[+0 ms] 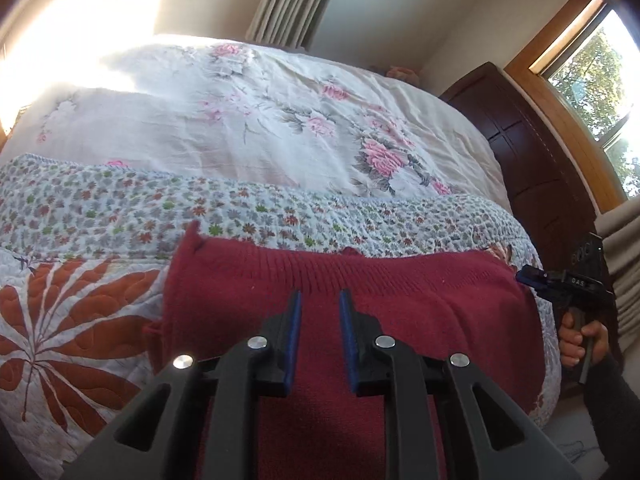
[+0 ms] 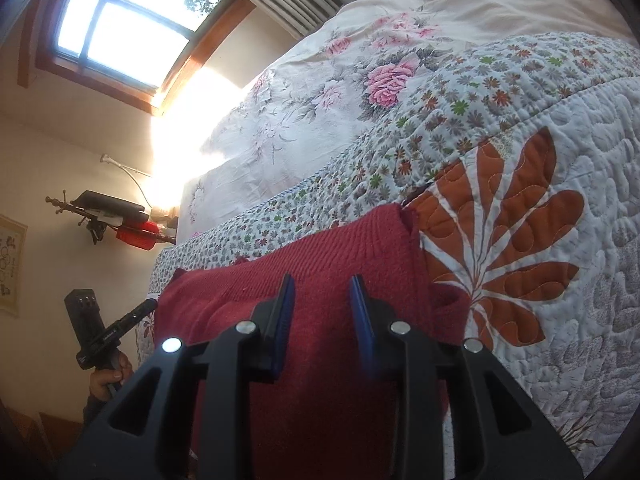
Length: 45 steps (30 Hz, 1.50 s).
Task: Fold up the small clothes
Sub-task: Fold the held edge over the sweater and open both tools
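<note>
Dark red knitted garment lies flat on the bed, on a white quilted cover with orange leaf pattern. Ribbed band runs across its far edge; long axis of that band goes left to right across the left wrist view.

Left claw: jaws parted to a moderate gap, nothing between them, blue pads facing each other. Sits over the garment's near-middle, pointing toward the ribbed band, which lies just ahead of the fingertips. Cannot tell whether the tips touch the knit.

Right claw: jaws also parted, empty, a little wider. It hangs over the same garment, aimed at the ribbed edge. In the left view it shows at the garment's right edge, held by a hand in a dark sleeve.

Judgement: each claw is nearer its own side of the garment. The left-hand corner of the ribbed band lies ahead and left of the left claw; the coming grip likely turns on shifting outward to that corner.
</note>
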Available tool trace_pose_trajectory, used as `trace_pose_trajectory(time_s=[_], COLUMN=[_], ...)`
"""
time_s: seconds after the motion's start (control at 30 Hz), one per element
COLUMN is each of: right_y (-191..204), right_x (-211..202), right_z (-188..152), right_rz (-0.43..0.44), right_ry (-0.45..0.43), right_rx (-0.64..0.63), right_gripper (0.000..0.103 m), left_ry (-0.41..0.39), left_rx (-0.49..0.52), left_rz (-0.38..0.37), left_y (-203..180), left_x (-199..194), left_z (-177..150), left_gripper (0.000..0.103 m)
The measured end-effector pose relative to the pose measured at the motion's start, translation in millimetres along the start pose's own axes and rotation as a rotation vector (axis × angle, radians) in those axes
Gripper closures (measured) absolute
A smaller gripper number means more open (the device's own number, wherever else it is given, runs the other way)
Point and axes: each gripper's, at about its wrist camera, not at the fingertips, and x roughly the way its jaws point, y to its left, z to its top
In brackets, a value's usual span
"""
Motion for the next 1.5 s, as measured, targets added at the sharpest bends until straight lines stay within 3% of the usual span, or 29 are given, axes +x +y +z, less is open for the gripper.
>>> trace_pose_trajectory(time_s=[0.07,0.1,0.17,0.23,0.3,0.37,0.43,0.5,0.57,0.63,0.67,0.77,0.83,0.87,0.97,1.0,1.07,1.17,1.2,1.27,1.33,1.47,1.5], right_y=[-8.8,-14.6,-28.7,-30.6,-11.3,15.3,35.1,41.7,34.9,21.4,14.3,8.3,11.8,13.9,20.4,21.5,22.7,14.6,8.3,-8.1,-26.3,-40.7,-40.9], right_x=[8.8,11.9,13.8,4.1,-11.5,-22.9,-21.2,-7.2,9.1,12.4,12.0,0.3,-16.0,-26.2,-53.7,-57.0,-50.5,-29.0,-23.2,-17.7,-25.0,-54.1,-62.5], right_z=[-1.4,-1.7,-2.8,-5.6,-13.4,-30.1,-52.0,-71.6,-85.0,-87.6,-85.9,-83.8,-88.9,-93.8,-117.7,-128.5,-150.9,-176.0,-181.0,-185.4,-184.7,-185.4,-186.6], right_rz=[-0.005,-0.020,-0.031,-0.018,-0.009,0.062,0.127,0.149,0.128,0.122,0.134,0.132,0.122,0.125,0.169,0.198,0.231,0.207,0.187,0.164,0.177,0.114,0.102], right_ry=[0.017,0.022,0.029,0.014,-0.007,-0.006,0.023,0.066,0.097,0.086,0.088,0.079,0.062,0.051,0.035,0.045,0.090,0.155,0.163,0.167,0.149,0.087,0.066], right_rx=[0.030,0.031,0.059,0.084,0.037,-0.019,-0.056,-0.065,-0.050,-0.022,0.005,0.033,0.026,0.023,0.003,0.010,0.019,0.025,0.028,0.038,0.099,0.111,0.111], right_gripper=[0.078,0.088,0.103,0.103,0.089,0.085,0.080,0.079,0.081,0.102,0.103,0.103,0.095,0.086,0.084,0.084,0.084,0.085,0.094,0.103,0.103,0.103,0.099], left_ry=[0.044,0.042,0.031,0.007,-0.036,-0.118,-0.143,-0.118,-0.054,-0.031,-0.043,-0.064,-0.085,-0.112,-0.196,-0.196,-0.161,-0.050,-0.027,-0.031,-0.042,-0.063,-0.075], left_rx=[-0.037,-0.048,-0.090,-0.104,-0.093,-0.069,-0.050,-0.054,-0.082,-0.105,-0.126,-0.148,-0.146,-0.138,-0.143,-0.139,-0.116,-0.127,-0.127,-0.185,-0.234,-0.291,-0.291], left_rz=[0.039,0.058,0.044,0.048,0.032,-0.062,-0.134,-0.112,-0.025,0.024,0.028,0.042,0.040,0.028,-0.132,-0.201,-0.261,-0.199,-0.159,-0.165,-0.149,-0.147,-0.153], left_y=[22.0,32.0,48.6,49.6,38.6,21.2,6.5,4.4,20.5,43.2,51.6,54.9,47.6,40.4,15.6,5.8,-10.0,-4.9,2.3,21.3,32.0,36.6,33.0], left_x=[16.7,19.2,16.9,2.9,-20.4,-52.6,-65.7,-55.5,-32.7,-19.5,-20.3,-33.5,-52.4,-66.6,-103.2,-105.8,-94.8,-54.7,-43.6,-34.1,-37.5,-57.5,-66.8], left_z=[-12.6,-16.7,-21.1,-24.6,-25.6,-32.3,-46.8,-62.7,-79.2,-92.4,-96.8,-102.5,-106.4,-109.7,-129.0,-136.0,-152.2,-177.1,-185.7,-199.1,-203.0,-207.6,-208.6], left_gripper=[0.090,0.100,0.101,0.101,0.099,0.097,0.091,0.091,0.092,0.101,0.101,0.101,0.101,0.099,0.099,0.099,0.098,0.097,0.100,0.101,0.101,0.101,0.101])
